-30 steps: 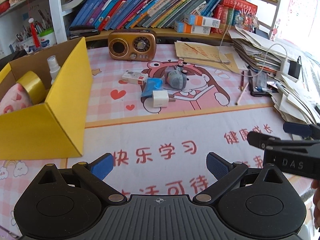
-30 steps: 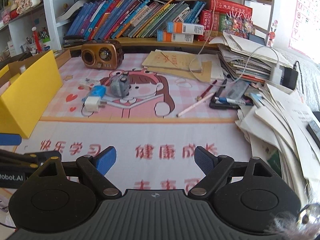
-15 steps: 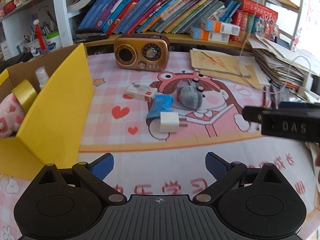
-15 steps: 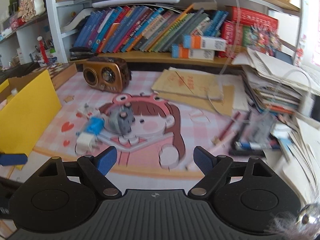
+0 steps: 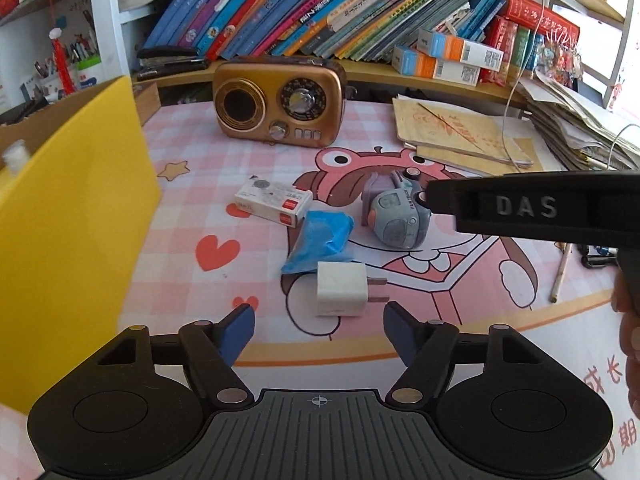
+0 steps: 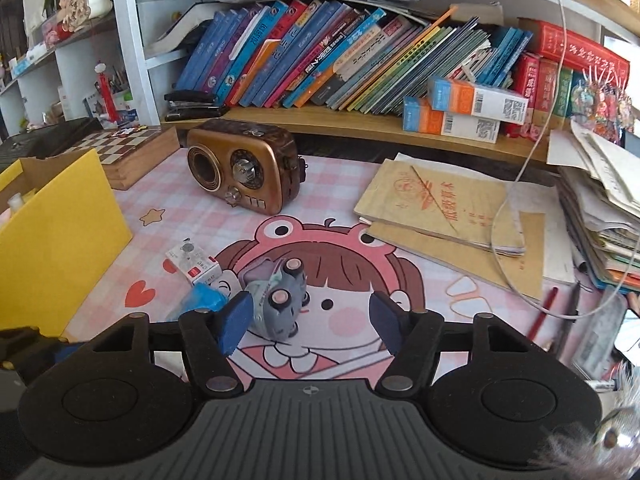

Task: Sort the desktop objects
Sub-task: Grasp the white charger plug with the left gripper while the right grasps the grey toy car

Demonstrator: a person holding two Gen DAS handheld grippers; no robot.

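Note:
In the left wrist view my left gripper (image 5: 319, 328) is open, just short of a white plug charger (image 5: 341, 289) on the pink mat. Behind the charger lie a blue packet (image 5: 322, 240), a small white-and-red box (image 5: 273, 204) and a grey toy device (image 5: 398, 216). My right gripper reaches in from the right beside the grey device. In the right wrist view my right gripper (image 6: 308, 322) is open, with the grey device (image 6: 280, 300) between its fingers near the left pad. The white box (image 6: 194, 262) and blue packet (image 6: 200, 300) lie to its left.
A yellow cardboard box (image 5: 76, 216) stands at the left, also in the right wrist view (image 6: 52, 232). A brown retro radio (image 5: 279, 104) stands at the back below a bookshelf. Notebooks (image 6: 448, 204), paper stacks (image 6: 600, 200), pens and a cable lie at the right.
Both grippers have moved forward over the mat toward the cluster of small objects. The left one now sits close to the charger, the right one around the grey device. Both stayed open.

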